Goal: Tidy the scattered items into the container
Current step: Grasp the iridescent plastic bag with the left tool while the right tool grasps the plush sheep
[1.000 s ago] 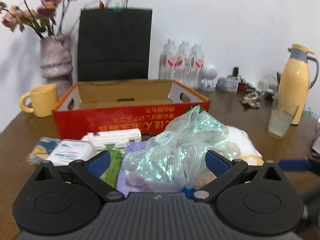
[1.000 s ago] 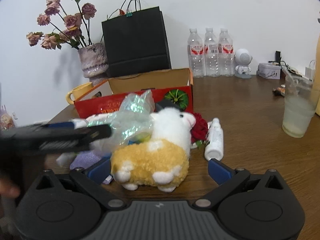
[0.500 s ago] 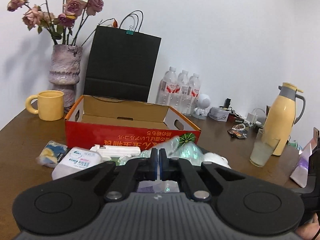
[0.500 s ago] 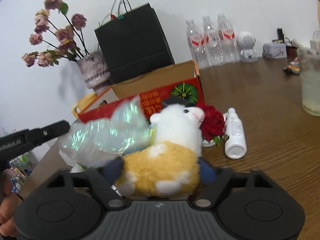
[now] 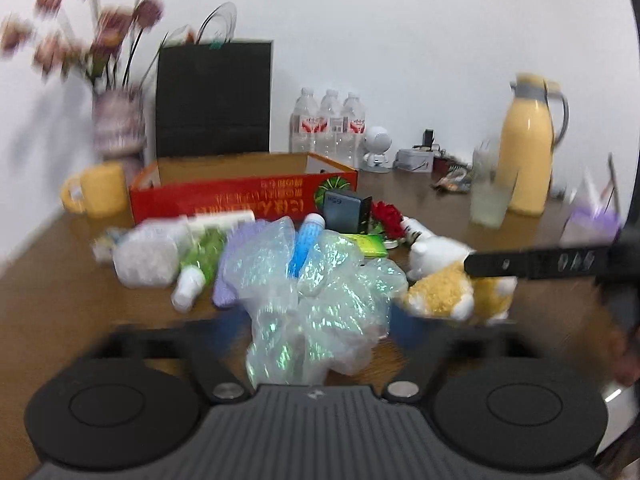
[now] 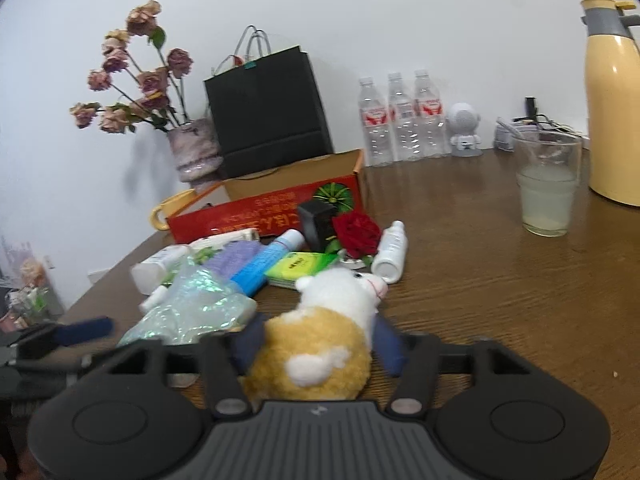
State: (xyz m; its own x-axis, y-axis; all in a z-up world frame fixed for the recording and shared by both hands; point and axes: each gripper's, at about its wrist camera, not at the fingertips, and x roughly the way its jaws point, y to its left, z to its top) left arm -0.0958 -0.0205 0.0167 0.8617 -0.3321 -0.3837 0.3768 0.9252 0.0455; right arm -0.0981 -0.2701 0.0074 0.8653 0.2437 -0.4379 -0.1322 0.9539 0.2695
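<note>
Where clutter thins, bare brown wooden table (image 6: 500,280) shows — white wall (image 6: 400,20) behind.

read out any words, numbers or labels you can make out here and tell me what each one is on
"65W", roughly, seen upside down: on the black charger; not certain.
Red box: a line of yellow characters printed upside down, too blurred to read.
Water bottles: red and white labels, too small.
Green packet: dark print, too small.
White bottle and blue tube: print blurred.
Nothing else is legible.

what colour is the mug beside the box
Yellow. The mug shows best in the left wrist view, though blurred.
</note>
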